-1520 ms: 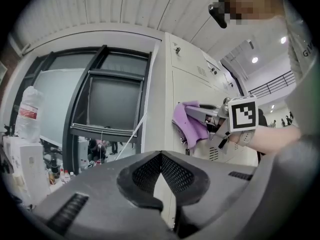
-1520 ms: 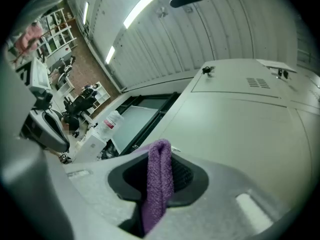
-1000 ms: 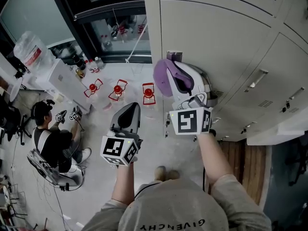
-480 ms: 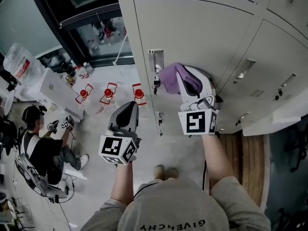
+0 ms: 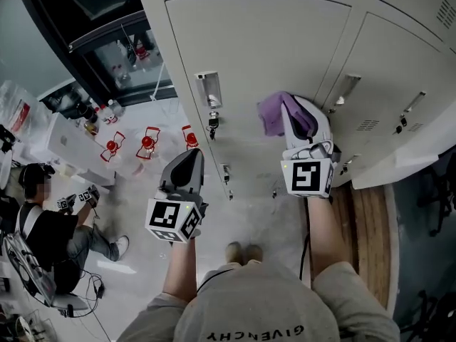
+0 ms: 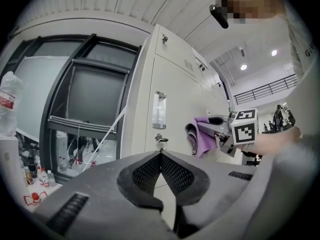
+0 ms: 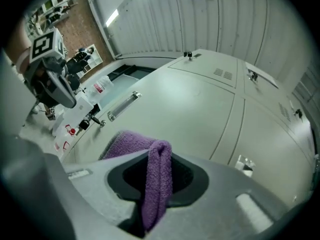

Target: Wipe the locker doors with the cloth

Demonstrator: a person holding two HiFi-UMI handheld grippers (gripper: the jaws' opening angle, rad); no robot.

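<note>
A purple cloth point(image 5: 273, 114) point(image 7: 150, 171) point(image 6: 201, 134) is clamped in my right gripper point(image 5: 288, 117) point(image 7: 159, 184), which presses it against a pale grey locker door point(image 5: 263, 55) point(image 7: 185, 114), to the right of that door's recessed handle point(image 5: 209, 88) point(image 6: 159, 109) and key point(image 5: 212, 122). My left gripper point(image 5: 191, 161) point(image 6: 161, 156) hangs lower and to the left, away from the door. Its jaws are shut with nothing between them.
More locker doors point(image 5: 399, 70) run on to the right. A wooden floor strip point(image 5: 367, 234) lies at the lockers' foot. A seated person point(image 5: 50, 226) holding other grippers is at the far left, with red objects point(image 5: 146, 142) on the floor and a dark window frame point(image 5: 92, 41) behind.
My right gripper has slid the cloth to the right across the door, from beside the handle toward the door's right side. The head view has swung right. My left gripper stays shut.
</note>
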